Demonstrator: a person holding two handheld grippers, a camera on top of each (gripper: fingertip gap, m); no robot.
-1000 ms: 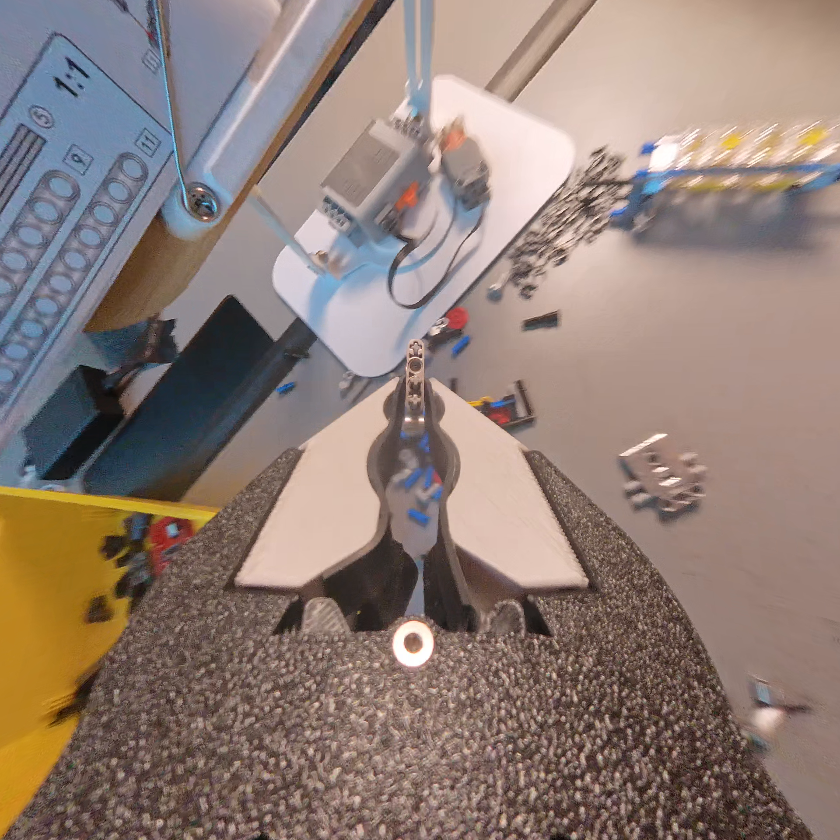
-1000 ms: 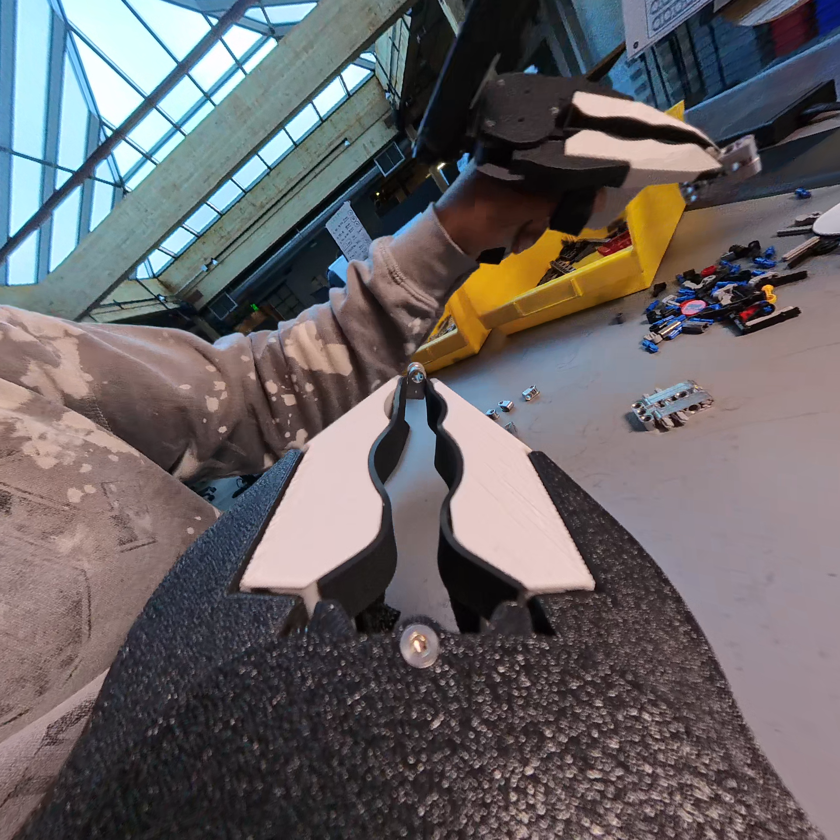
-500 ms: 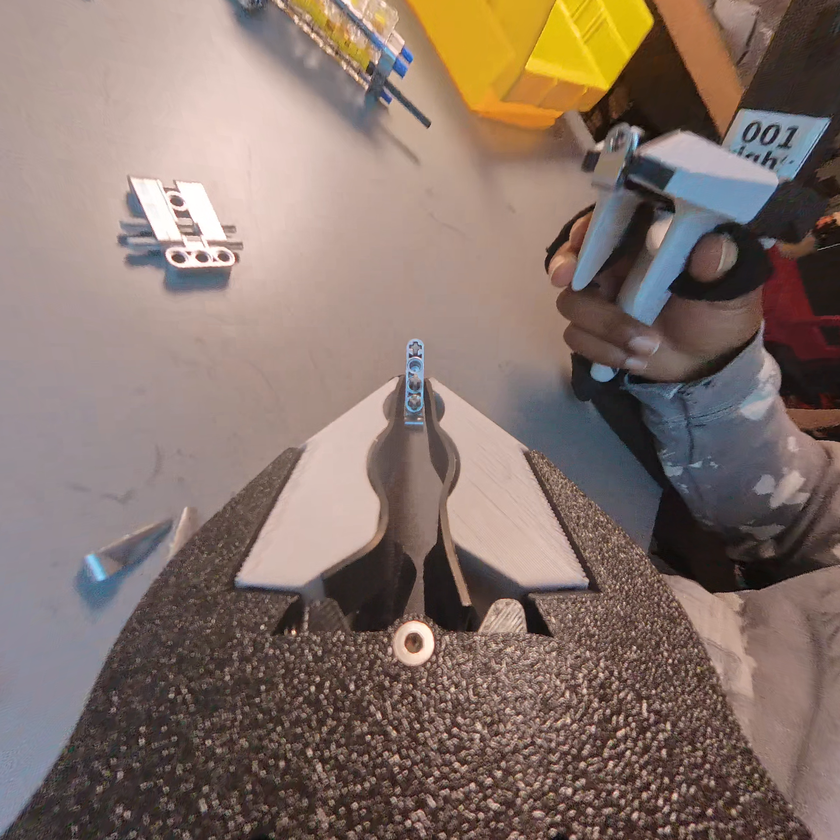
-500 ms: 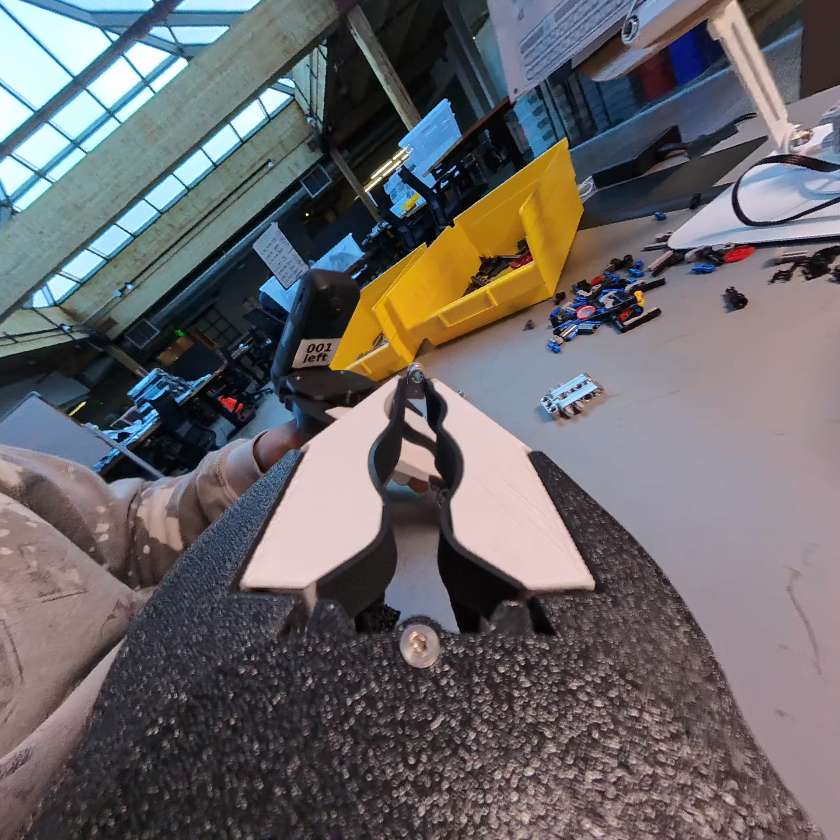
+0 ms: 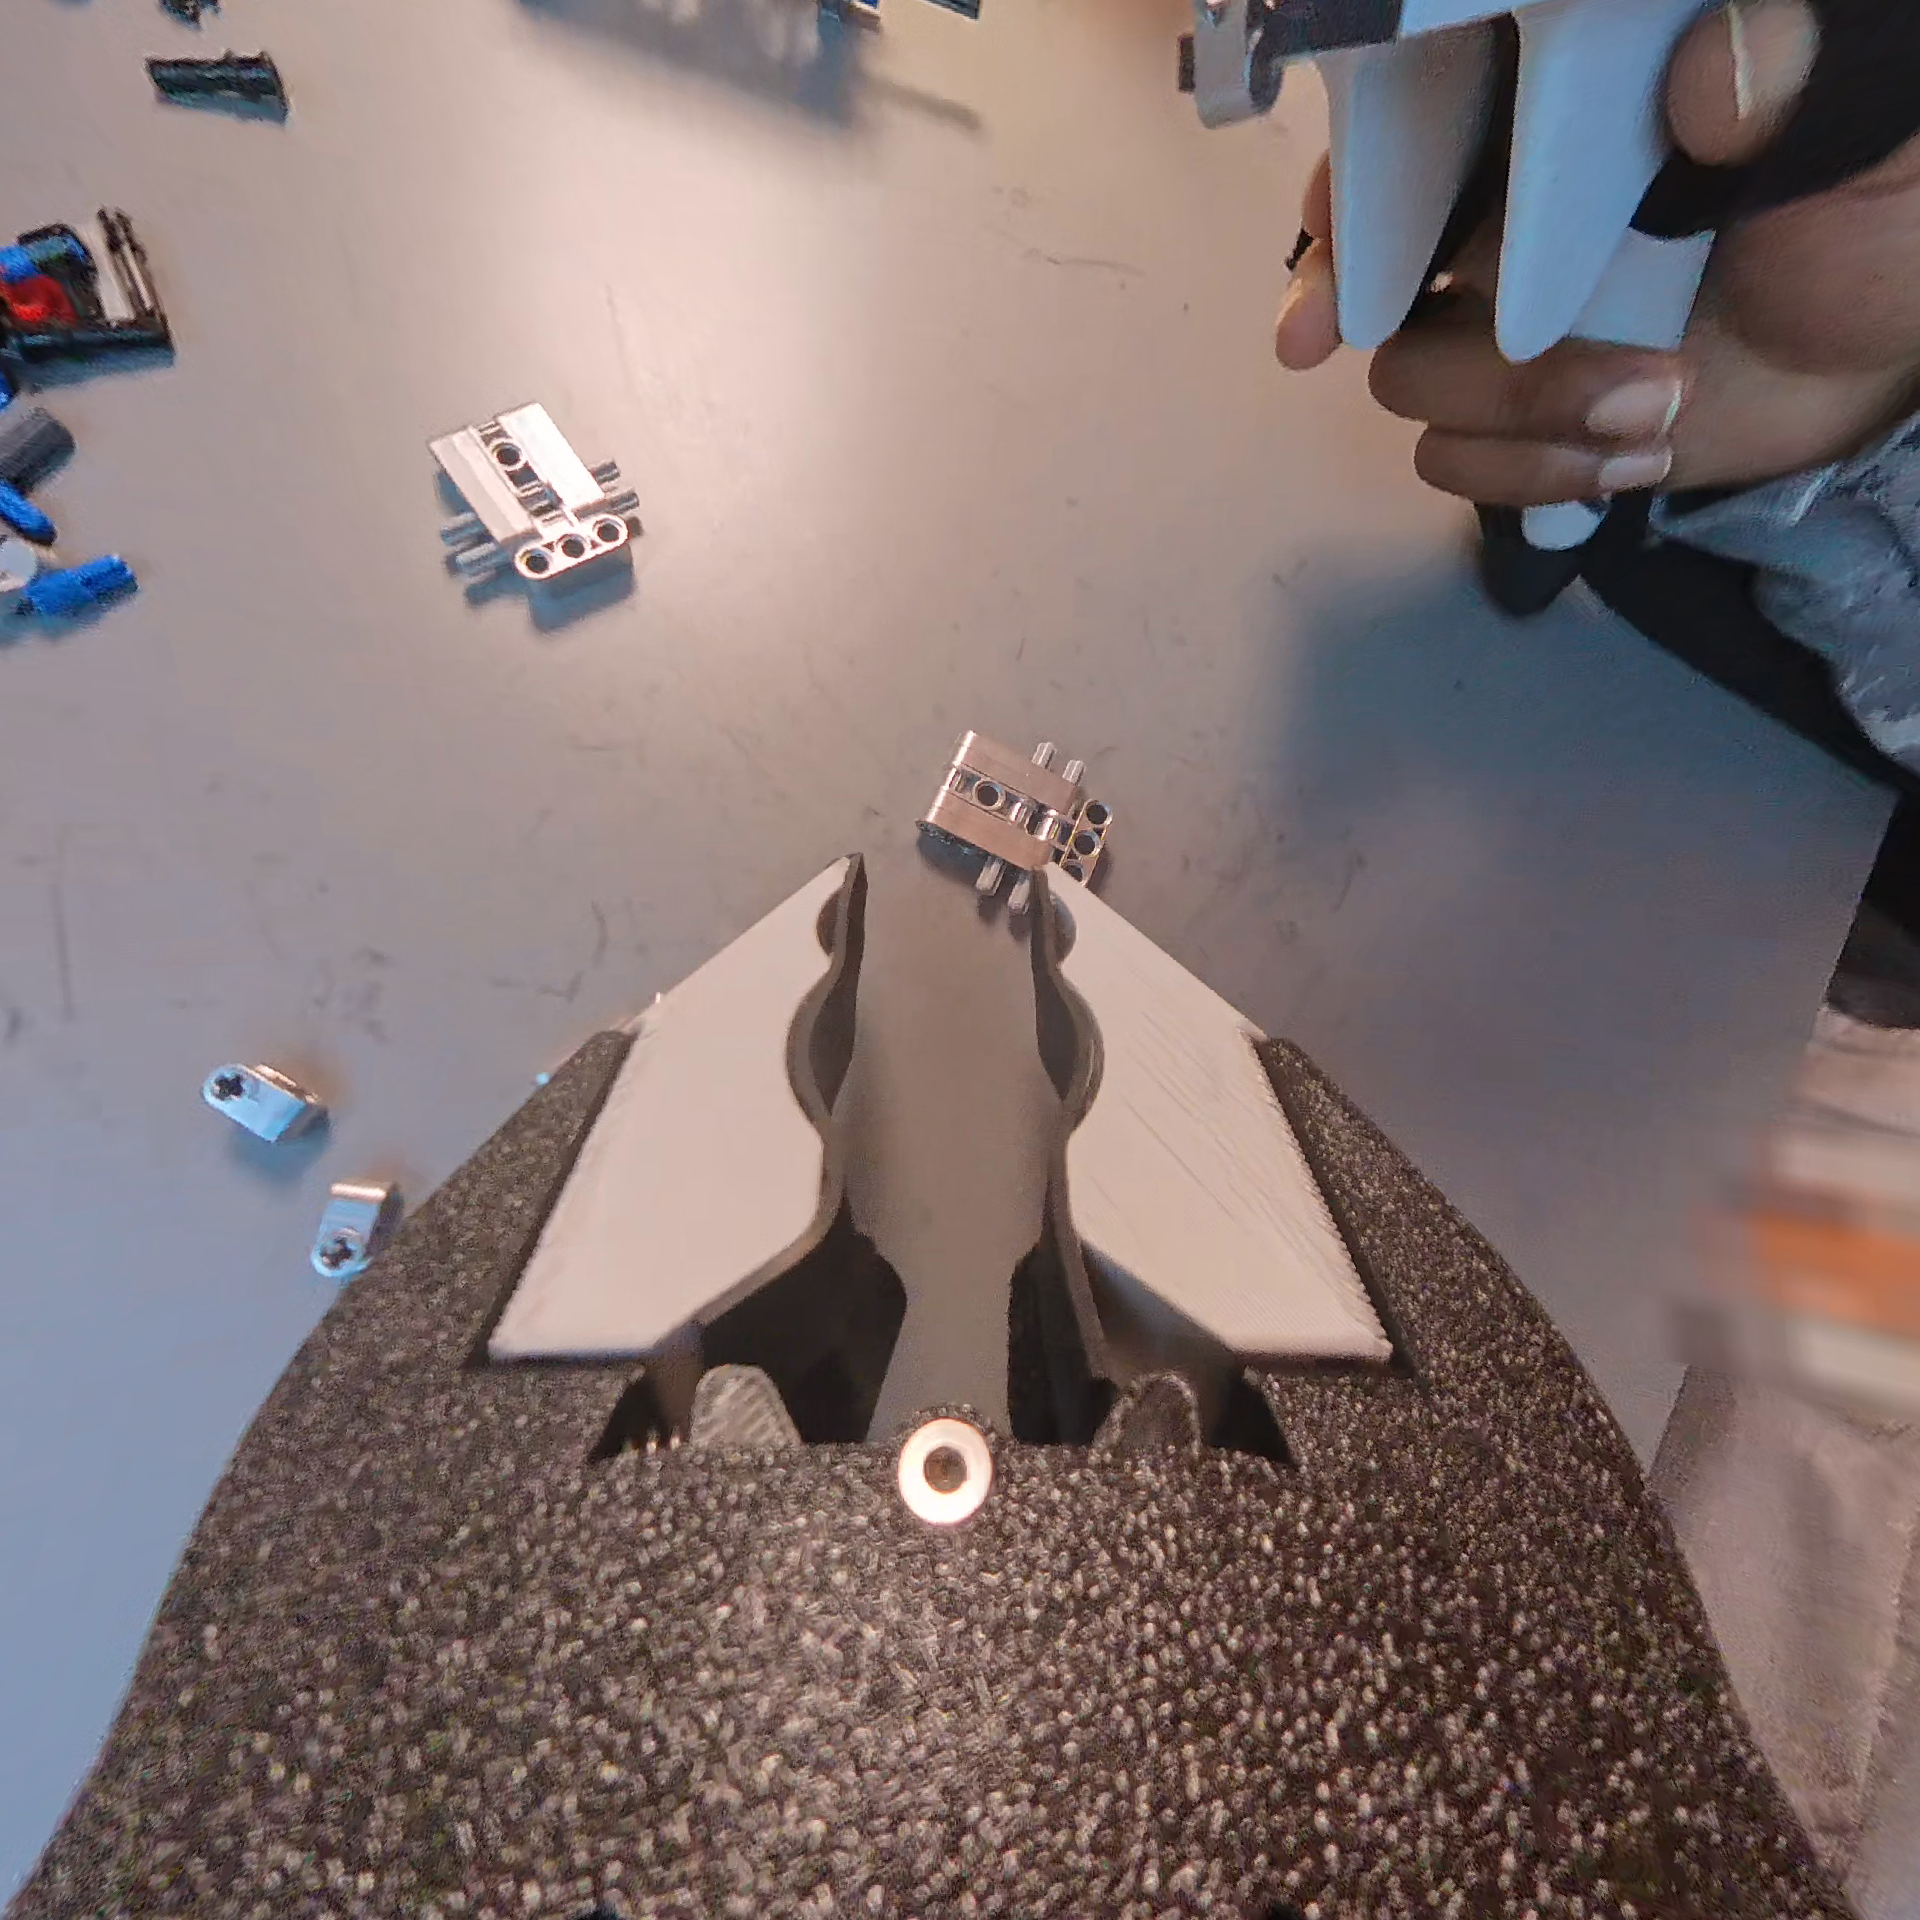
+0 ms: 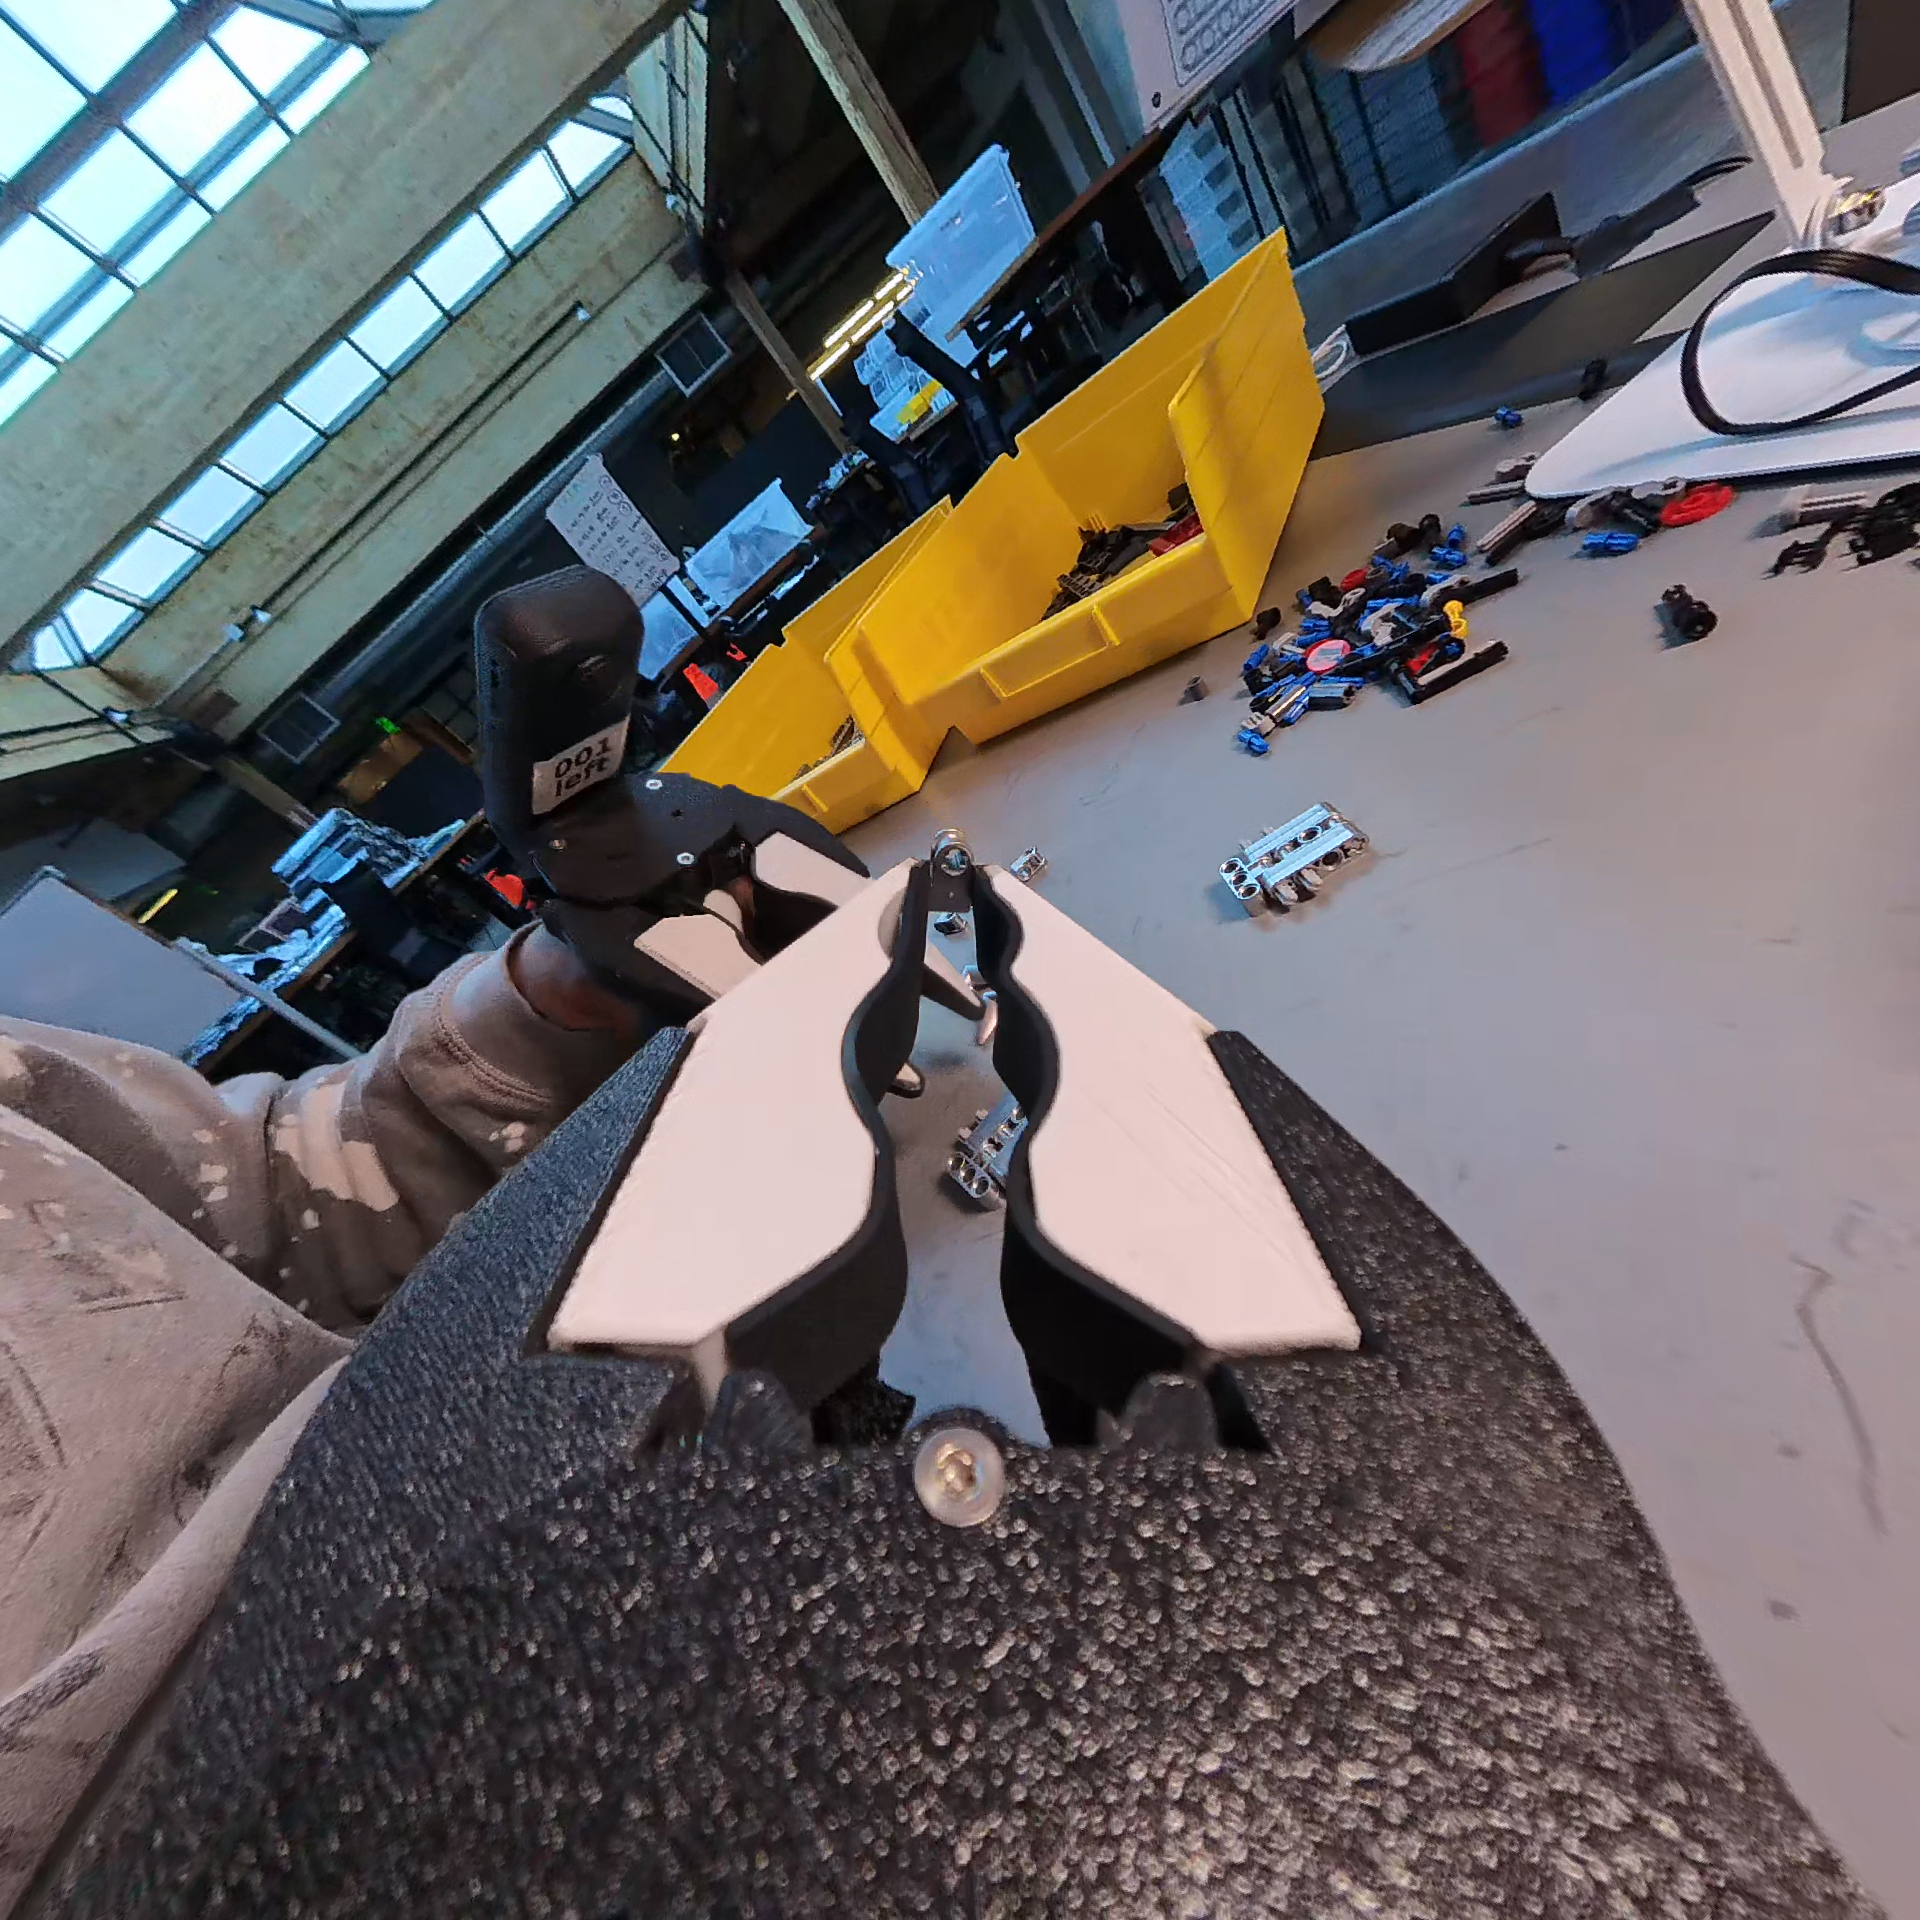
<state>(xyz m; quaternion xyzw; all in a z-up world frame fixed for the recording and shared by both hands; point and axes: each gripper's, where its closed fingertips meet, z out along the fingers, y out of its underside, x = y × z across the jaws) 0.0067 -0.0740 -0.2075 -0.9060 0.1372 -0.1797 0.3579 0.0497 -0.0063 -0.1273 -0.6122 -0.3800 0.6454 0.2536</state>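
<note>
1. The left hand-held gripper [image 5: 948, 883] stands with its fingers spread and empty, low over the grey surface [image 5: 831, 416]
2. A small grey brick assembly [image 5: 1013, 816] lies on the surface just beyond the left fingertips, touching the right-hand tip
3. The right hand-held gripper [image 6: 951, 868] pinches a small grey pin piece [image 6: 948, 854] at its tips
4. A second grey assembly [image 5: 535, 499] lies well apart from the small grey brick assembly, up-left
</note>
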